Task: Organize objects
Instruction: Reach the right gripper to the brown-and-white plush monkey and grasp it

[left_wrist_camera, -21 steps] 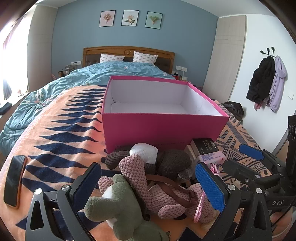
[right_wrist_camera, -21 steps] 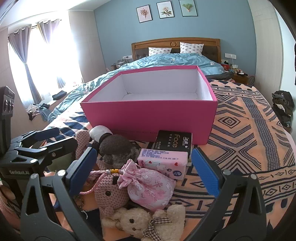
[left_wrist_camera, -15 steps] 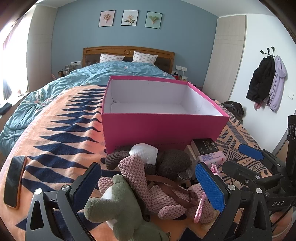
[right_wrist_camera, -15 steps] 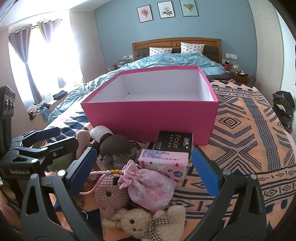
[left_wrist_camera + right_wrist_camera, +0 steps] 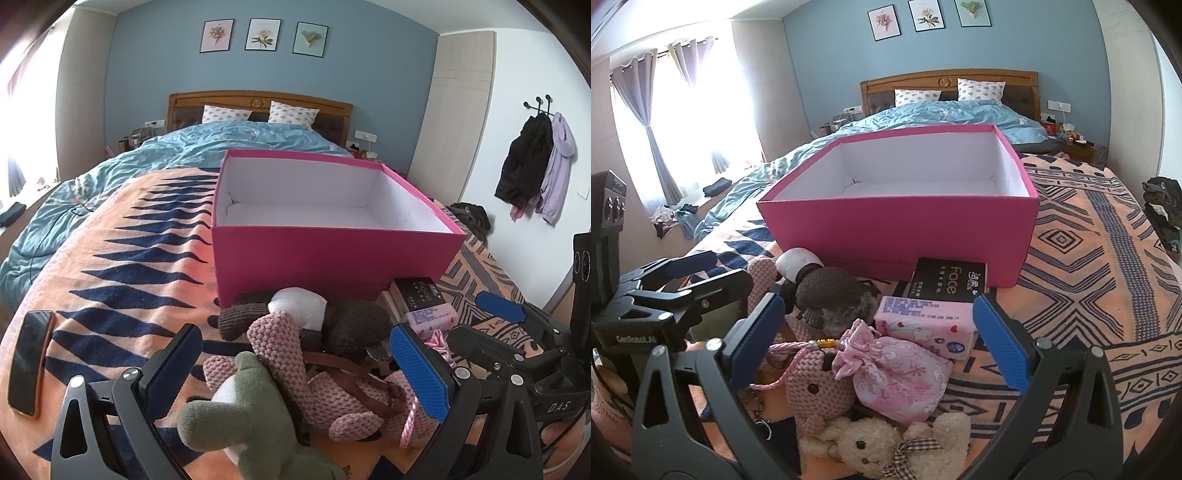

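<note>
Left tool (image 5: 295,363): hovering over the pink knitted toy (image 5: 325,391), fingers standing wide apart.
Right tool (image 5: 879,332): hovering over the pink pouch (image 5: 897,376), fingers standing apart.
Pink box (image 5: 897,232): sitting empty on the bed (image 5: 1089,258).

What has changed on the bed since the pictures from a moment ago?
Nothing visibly moved. Both the left gripper and the right gripper hang open over the pile of toys as before, holding nothing. The pink box is still empty, and the pink knitted toy, the flowered pouch and the tissue pack lie where they did.
</note>
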Demonstrator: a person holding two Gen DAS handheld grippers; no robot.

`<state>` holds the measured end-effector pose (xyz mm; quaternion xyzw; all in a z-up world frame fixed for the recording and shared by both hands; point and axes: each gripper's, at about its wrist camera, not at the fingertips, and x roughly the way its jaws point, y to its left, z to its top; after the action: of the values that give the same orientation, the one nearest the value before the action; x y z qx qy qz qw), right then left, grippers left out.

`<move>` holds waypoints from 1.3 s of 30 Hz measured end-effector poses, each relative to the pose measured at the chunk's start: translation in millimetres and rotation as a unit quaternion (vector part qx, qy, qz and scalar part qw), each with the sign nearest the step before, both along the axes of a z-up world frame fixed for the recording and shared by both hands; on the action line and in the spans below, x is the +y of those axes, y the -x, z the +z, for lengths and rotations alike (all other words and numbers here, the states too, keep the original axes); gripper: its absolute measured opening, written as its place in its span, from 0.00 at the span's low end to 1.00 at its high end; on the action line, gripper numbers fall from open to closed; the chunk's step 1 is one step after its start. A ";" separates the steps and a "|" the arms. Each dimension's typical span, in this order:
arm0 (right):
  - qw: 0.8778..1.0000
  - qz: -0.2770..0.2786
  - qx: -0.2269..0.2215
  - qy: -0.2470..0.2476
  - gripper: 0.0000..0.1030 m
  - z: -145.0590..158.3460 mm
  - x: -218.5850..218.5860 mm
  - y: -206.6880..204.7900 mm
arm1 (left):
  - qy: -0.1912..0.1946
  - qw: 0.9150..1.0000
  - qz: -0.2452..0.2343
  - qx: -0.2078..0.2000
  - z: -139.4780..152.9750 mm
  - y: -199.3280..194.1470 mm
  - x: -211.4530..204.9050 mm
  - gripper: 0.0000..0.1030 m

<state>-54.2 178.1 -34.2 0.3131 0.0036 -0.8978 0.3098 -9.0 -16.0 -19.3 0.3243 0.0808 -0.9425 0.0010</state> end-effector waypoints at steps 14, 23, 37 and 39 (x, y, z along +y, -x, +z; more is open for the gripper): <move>0.997 0.059 -0.042 -0.007 0.80 -11.2 -25.1 10.2 | -0.018 1.000 0.008 -0.012 -8.6 7.1 -38.3 1.00; 0.993 0.096 -0.062 -0.031 0.69 -13.8 -51.9 27.4 | -0.009 1.000 -0.019 -0.015 -10.5 17.7 -40.6 1.00; 0.983 0.135 -0.084 -0.094 0.56 -36.2 -84.2 39.0 | -0.015 0.999 -0.046 -0.022 -15.3 24.1 -47.5 0.98; 0.984 0.132 -0.079 -0.093 0.53 -36.0 -80.8 38.8 | -0.012 0.999 -0.049 -0.021 -14.3 23.8 -47.7 0.98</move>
<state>-93.0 97.3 -70.1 0.4069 0.1038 -0.8174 0.3944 -32.8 -63.7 -33.6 0.3474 0.0758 -0.9335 -0.0469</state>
